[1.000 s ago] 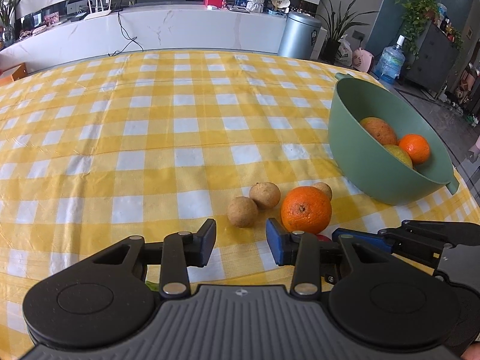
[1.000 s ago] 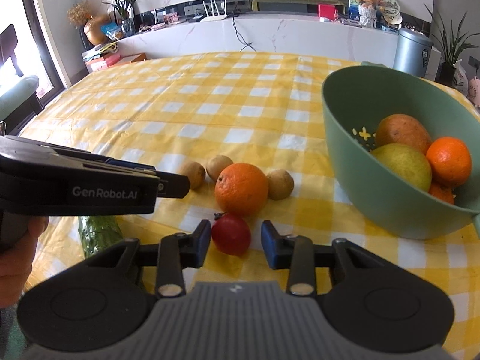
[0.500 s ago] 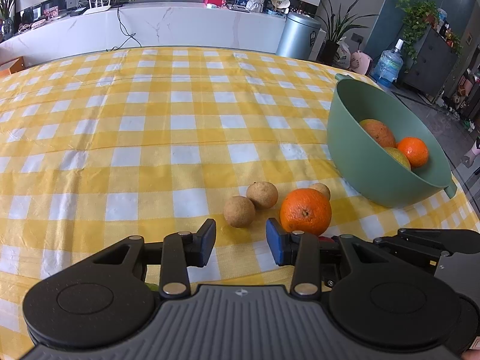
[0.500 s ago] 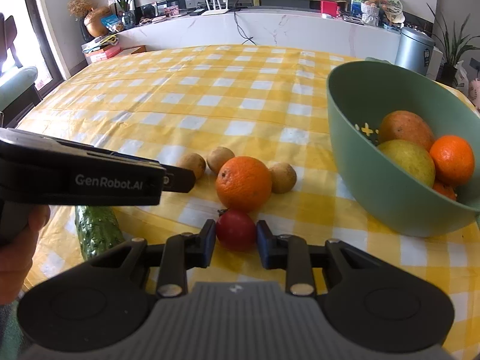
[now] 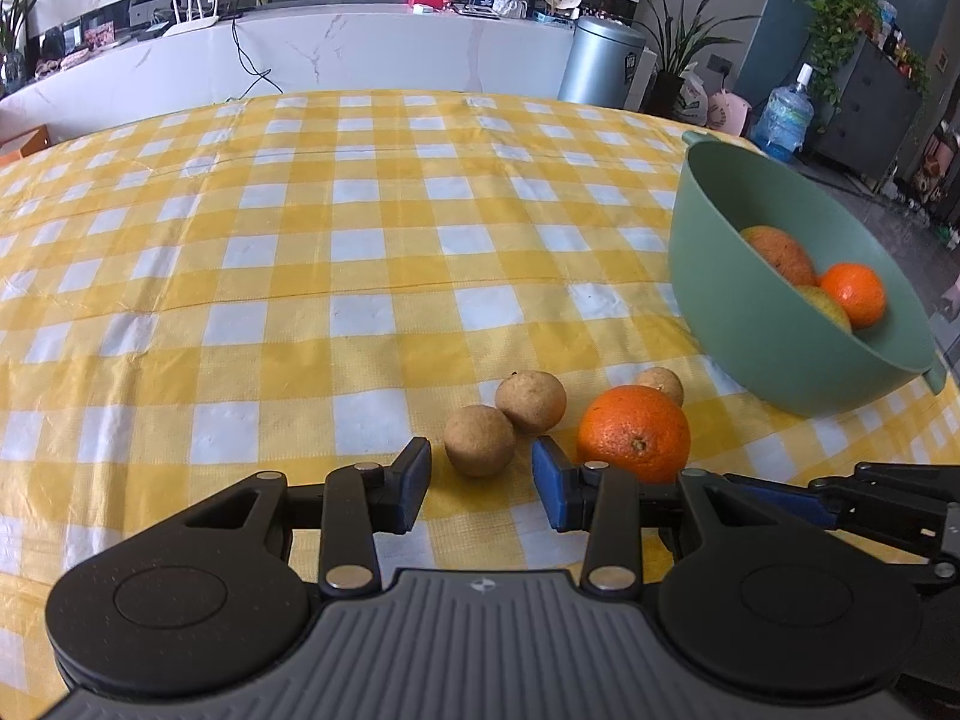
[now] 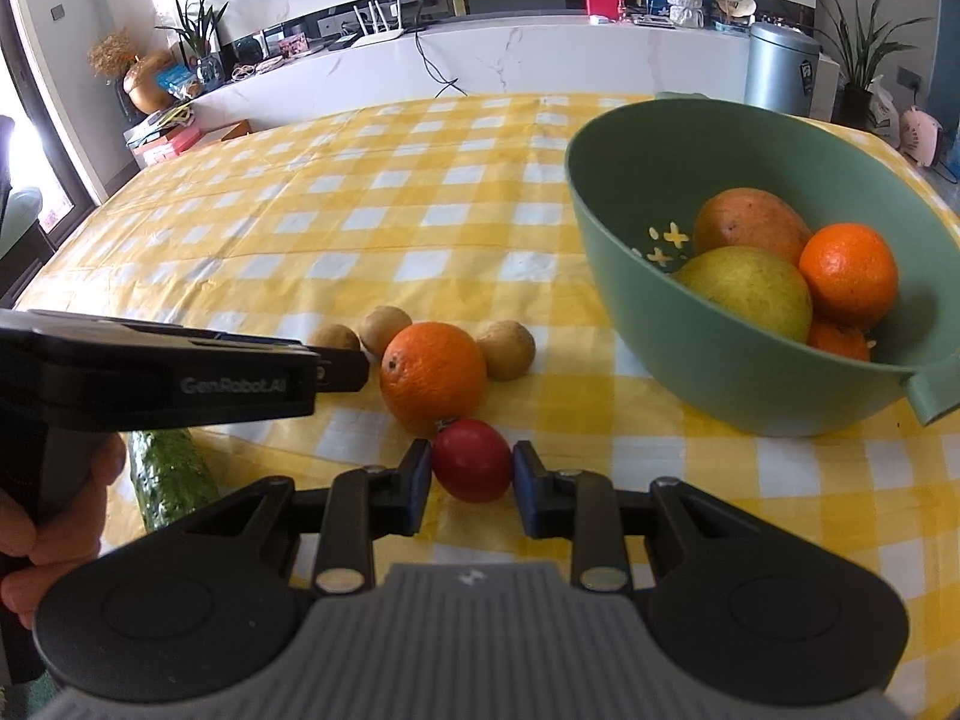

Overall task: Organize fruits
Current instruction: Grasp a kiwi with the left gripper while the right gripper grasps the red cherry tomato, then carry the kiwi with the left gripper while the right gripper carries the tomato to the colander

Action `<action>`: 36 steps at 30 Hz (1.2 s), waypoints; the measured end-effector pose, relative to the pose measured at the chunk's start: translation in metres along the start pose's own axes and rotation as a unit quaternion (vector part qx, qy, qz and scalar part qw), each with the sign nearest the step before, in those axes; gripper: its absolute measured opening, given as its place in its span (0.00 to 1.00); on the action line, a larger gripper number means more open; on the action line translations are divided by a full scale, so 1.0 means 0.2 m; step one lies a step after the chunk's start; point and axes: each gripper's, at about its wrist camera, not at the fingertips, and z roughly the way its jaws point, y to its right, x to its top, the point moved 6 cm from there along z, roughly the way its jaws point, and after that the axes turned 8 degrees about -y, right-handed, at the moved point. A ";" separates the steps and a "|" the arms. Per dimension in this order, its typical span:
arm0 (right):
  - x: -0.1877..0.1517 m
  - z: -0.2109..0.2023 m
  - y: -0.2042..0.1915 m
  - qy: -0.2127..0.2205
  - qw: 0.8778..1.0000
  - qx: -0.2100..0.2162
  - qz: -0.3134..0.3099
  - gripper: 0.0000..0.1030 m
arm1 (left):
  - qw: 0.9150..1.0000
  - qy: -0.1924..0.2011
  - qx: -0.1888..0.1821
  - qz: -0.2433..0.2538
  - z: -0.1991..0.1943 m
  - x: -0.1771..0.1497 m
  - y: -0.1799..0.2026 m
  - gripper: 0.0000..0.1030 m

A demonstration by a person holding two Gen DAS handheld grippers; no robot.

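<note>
In the right wrist view my right gripper [image 6: 472,471] is shut on a small red fruit [image 6: 472,459] that rests on the checked cloth, just in front of a large orange [image 6: 433,377]. Three small brown round fruits [image 6: 509,350] lie around the orange. In the left wrist view my left gripper [image 5: 483,483] stands open, and the nearest brown fruit [image 5: 480,449] sits just ahead of its tips, untouched. The orange [image 5: 633,441] is to its right. A green bowl [image 6: 720,372] at the right holds a mango-like fruit, a yellow-green fruit and small oranges.
A cucumber [image 6: 171,477] lies at the near left, partly under the left gripper's body, which a hand [image 6: 36,540] holds. The yellow-checked table [image 5: 300,240] stretches away behind the fruit. Beyond its far edge stand a white counter and a metal bin [image 5: 600,66].
The right gripper's jaws have closed from wide apart onto the red fruit. The left gripper has crept slightly nearer the brown fruits, with its jaws unchanged.
</note>
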 end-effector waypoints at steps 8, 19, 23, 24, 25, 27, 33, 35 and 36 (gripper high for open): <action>0.01 0.01 0.00 -0.005 1.000 0.002 0.000 0.25 | 1.000 0.007 0.001 0.006 0.01 0.01 0.00 0.30; 0.01 0.01 -0.01 -0.002 1.000 0.002 -0.002 0.25 | 1.000 0.012 0.006 0.007 -0.03 0.00 0.00 0.28; 0.00 -0.02 -0.01 0.000 1.000 0.004 -0.004 0.25 | 1.000 0.016 0.007 0.004 -0.06 -0.02 0.00 0.28; 0.00 -0.03 -0.01 0.002 1.000 0.005 -0.004 0.25 | 1.000 0.016 0.006 0.001 -0.07 -0.02 0.00 0.28; 0.00 -0.04 -0.01 0.004 1.000 0.004 -0.005 0.25 | 1.000 0.018 0.005 -0.001 -0.08 -0.02 0.00 0.28; -0.01 -0.06 -0.01 0.009 1.000 0.004 -0.008 0.25 | 1.000 0.022 0.006 -0.003 -0.11 -0.03 0.00 0.28; -0.04 -0.16 -0.02 0.032 0.999 0.007 -0.019 0.25 | 0.999 0.041 0.007 -0.005 -0.21 -0.04 0.02 0.28; -0.05 -0.19 -0.02 0.040 0.999 0.004 -0.022 0.25 | 0.999 0.044 0.003 -0.008 -0.23 -0.04 0.04 0.28; -0.06 -0.21 -0.01 0.044 0.999 0.004 -0.022 0.25 | 0.999 0.043 -0.002 -0.012 -0.24 -0.04 0.04 0.28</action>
